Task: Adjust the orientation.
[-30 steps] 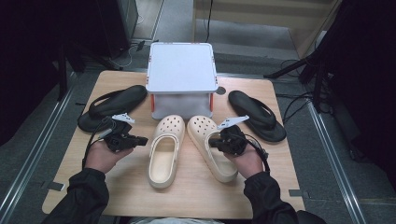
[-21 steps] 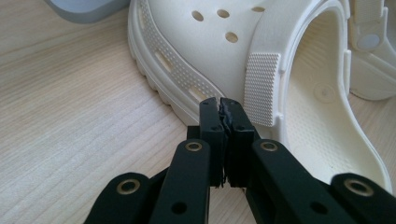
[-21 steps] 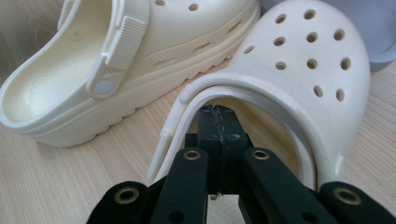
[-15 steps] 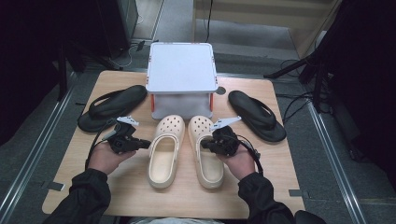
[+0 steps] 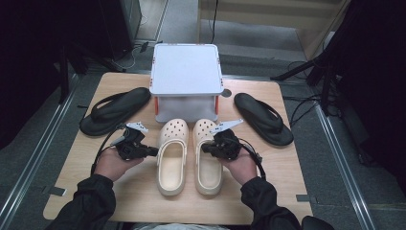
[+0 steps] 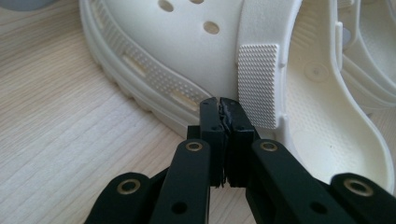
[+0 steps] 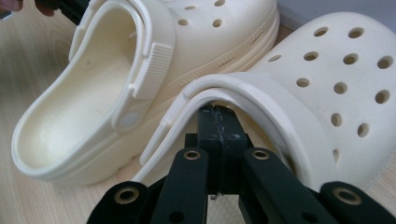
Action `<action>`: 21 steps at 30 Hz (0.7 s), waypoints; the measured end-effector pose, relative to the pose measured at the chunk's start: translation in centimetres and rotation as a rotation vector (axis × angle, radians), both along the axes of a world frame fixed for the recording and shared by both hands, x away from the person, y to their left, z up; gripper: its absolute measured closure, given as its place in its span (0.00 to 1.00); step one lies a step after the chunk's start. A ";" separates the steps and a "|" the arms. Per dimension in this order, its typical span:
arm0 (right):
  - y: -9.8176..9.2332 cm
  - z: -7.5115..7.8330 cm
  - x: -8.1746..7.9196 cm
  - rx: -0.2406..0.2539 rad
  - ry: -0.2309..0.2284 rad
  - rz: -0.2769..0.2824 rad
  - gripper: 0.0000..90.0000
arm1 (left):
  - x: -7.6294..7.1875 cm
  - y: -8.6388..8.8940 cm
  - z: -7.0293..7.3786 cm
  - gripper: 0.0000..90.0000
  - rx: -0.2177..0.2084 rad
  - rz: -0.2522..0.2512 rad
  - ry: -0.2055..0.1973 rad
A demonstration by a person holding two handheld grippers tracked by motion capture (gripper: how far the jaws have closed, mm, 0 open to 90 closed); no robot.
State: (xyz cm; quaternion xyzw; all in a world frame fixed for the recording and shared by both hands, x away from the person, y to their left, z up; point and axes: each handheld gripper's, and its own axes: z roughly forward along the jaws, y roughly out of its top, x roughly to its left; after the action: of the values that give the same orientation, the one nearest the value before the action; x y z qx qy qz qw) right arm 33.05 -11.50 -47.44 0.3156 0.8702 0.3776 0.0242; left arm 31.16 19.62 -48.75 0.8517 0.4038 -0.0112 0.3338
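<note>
Cream clogs [image 5: 189, 153] paired on pale wooden table [image 5: 72, 187], both grippers closed empty, dark room.

Black sleeves cover both forearms nearest the table's [image 5: 287, 191] front edge. Each handheld gripper, left [image 5: 152, 152] and right [image 5: 205, 146], is black with brass-ringed pivots, a grey plate and a trailing black cable.

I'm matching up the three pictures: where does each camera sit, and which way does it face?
High view: above the person's side, facing forward and down on the table; forearms, hands and both hand-held grippers show.
Left gripper view: rides the left hand-held gripper, its shut jaws facing the left clog.
Right gripper view: rides the right hand-held gripper, its shut jaws at the right clog.
All three show both clogs.
</note>
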 end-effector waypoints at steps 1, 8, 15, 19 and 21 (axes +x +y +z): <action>0.1 0.0 0.0 0.001 0.001 0.000 1.00 | 0.0 -0.1 0.0 0.99 0.002 -0.005 -0.001; 0.6 -0.3 0.0 -0.008 0.001 0.009 1.00 | -0.2 -0.9 0.0 0.99 -0.004 -0.025 -0.001; 1.0 -0.5 0.1 0.000 -0.003 0.012 1.00 | -0.2 -1.2 -0.1 0.99 -0.013 -0.015 -0.003; 1.1 -0.5 0.1 0.000 -0.006 0.011 1.00 | -0.2 -1.2 -0.1 0.99 -0.019 -0.013 0.006; 1.1 -0.5 0.1 -0.005 -0.010 0.004 1.00 | -0.1 -1.0 -0.1 0.98 -0.022 -0.007 0.009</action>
State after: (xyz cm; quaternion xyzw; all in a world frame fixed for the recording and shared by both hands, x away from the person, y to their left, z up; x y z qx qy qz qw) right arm 33.17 -10.43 -47.97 0.3121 0.8717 0.3768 0.0285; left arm 31.03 18.60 -48.86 0.8492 0.4022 -0.0208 0.3415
